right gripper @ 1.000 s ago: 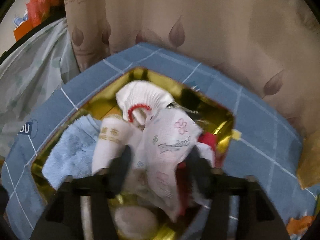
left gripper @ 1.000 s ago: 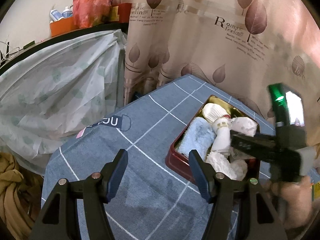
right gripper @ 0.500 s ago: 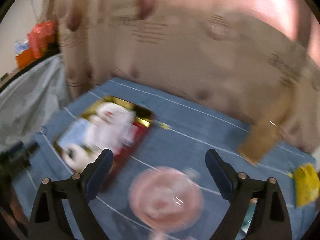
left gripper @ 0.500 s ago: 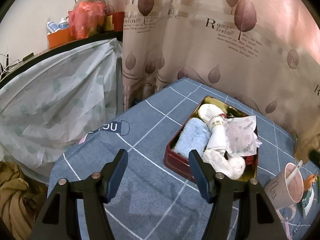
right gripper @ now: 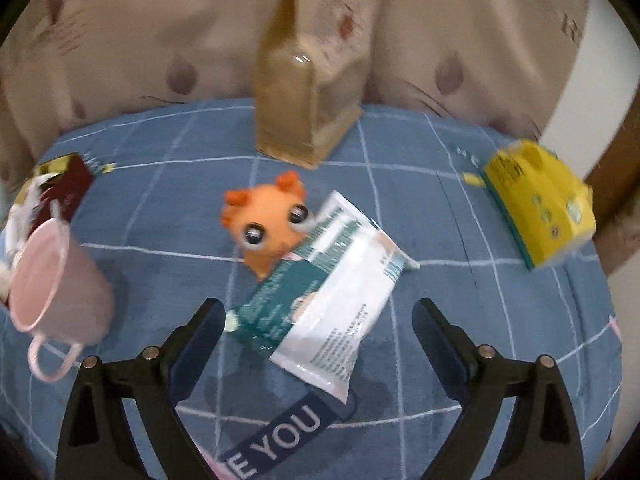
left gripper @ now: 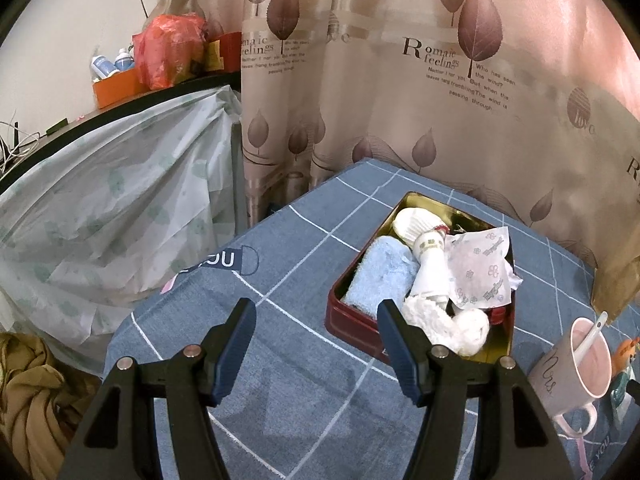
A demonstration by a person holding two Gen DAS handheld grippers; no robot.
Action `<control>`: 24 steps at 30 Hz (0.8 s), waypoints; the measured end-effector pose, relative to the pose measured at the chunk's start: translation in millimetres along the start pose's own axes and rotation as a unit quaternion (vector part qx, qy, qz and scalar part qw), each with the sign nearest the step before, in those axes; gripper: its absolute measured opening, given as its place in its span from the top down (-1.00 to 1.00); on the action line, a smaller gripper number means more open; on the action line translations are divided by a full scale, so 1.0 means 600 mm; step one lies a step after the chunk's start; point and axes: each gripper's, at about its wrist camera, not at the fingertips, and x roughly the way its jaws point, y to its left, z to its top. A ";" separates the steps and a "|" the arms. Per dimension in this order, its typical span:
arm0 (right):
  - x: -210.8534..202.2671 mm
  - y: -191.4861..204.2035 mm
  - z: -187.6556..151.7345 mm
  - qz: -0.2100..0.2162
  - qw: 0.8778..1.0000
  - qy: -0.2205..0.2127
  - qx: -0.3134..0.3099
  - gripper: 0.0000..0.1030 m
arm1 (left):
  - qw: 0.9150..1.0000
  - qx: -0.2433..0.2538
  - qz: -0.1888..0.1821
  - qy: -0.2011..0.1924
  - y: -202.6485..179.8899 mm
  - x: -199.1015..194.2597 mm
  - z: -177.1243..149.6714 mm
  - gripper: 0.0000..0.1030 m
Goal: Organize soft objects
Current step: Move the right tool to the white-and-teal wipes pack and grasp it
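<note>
A red tin with a gold inside (left gripper: pixel 348 320) sits on the blue checked cloth and holds a blue towel (left gripper: pixel 380 276), white socks (left gripper: pixel 428 256), a printed white cloth (left gripper: pixel 484 272) and a fluffy white piece (left gripper: pixel 452 326). My left gripper (left gripper: pixel 314 340) is open and empty, just short of the tin's near left corner. My right gripper (right gripper: pixel 318 322) is open and empty above a white and teal soft pack (right gripper: pixel 324 296). An orange plush toy (right gripper: pixel 266 226) lies partly under the pack's far end.
A pink mug (right gripper: pixel 56 280) with a spoon stands left of the pack, also in the left wrist view (left gripper: pixel 576 372). A brown paper bag (right gripper: pixel 312 80) stands at the back, a yellow box (right gripper: pixel 540 208) at the right. A curtain hangs behind; plastic-covered furniture (left gripper: pixel 100 208) stands left.
My right gripper let go of the printed cloth in the tin, opened, and swung right to the pack and plush toy. My left gripper stayed open and drew back slightly.
</note>
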 end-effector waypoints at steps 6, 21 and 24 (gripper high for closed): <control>0.050 -0.005 0.001 -0.017 0.998 0.013 0.063 -0.81 | 1.000 0.001 0.001 0.001 0.001 0.001 0.000 -0.25; 0.086 -0.105 -0.016 -0.049 0.997 -0.010 0.050 -0.74 | 1.000 0.017 0.001 0.001 -0.005 0.000 -0.005 -0.25; 0.089 -0.093 -0.014 -0.035 0.999 -0.029 -0.021 -0.74 | 1.000 0.029 -0.005 -0.002 -0.015 -0.003 -0.008 -0.25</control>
